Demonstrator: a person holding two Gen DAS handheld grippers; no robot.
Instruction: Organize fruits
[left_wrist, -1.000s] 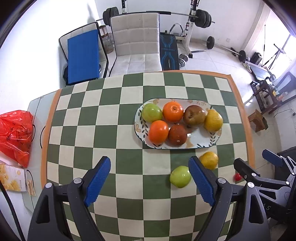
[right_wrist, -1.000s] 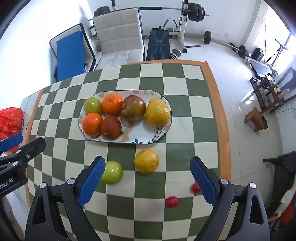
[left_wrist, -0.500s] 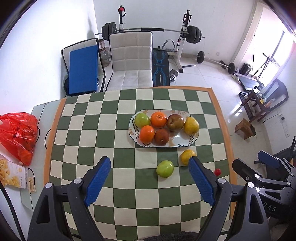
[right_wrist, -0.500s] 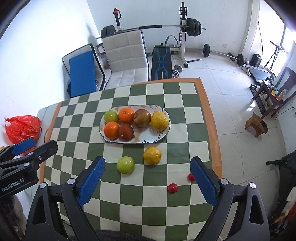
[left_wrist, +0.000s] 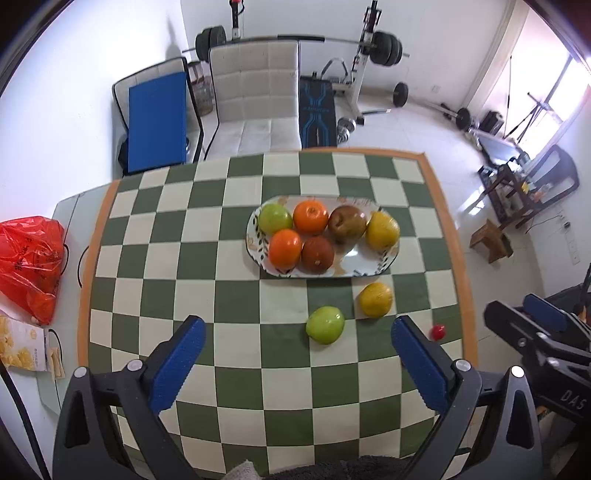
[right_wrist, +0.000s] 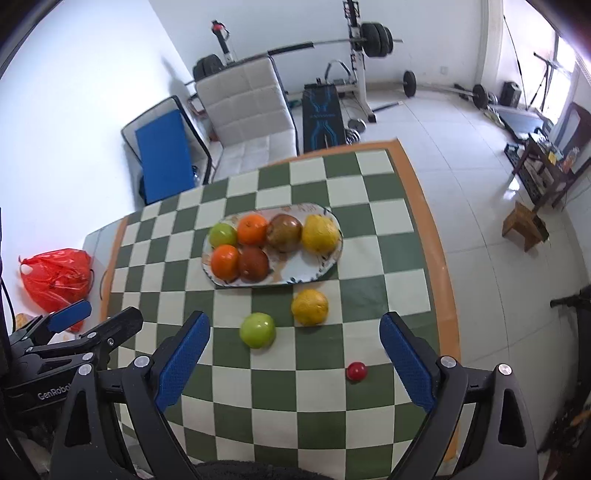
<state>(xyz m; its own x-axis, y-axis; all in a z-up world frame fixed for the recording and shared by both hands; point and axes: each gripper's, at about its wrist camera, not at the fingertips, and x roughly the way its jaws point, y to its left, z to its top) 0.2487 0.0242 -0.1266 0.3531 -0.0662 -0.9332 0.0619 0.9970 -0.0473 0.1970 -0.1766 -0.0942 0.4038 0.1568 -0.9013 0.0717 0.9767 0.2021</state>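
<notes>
Above the checkered table (left_wrist: 155, 280), both the left gripper (left_wrist: 295, 363) and right gripper (right_wrist: 293, 360) hang with jaws spread wide, holding nothing. An oval plate (left_wrist: 376, 258) (long axis left to right) carries six fruits; a green apple (left_wrist: 325, 325), yellow fruit (left_wrist: 376, 300) and small red fruit (right_wrist: 356, 371) lie loose nearer. Since a second ago both grippers have pulled back.

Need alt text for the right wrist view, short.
Open right gripper above a green-and-cream checkered table. An oval plate holds six fruits; a green apple, a yellow citrus and a small red fruit lie loose in front of it. The left gripper shows at the left edge.
</notes>
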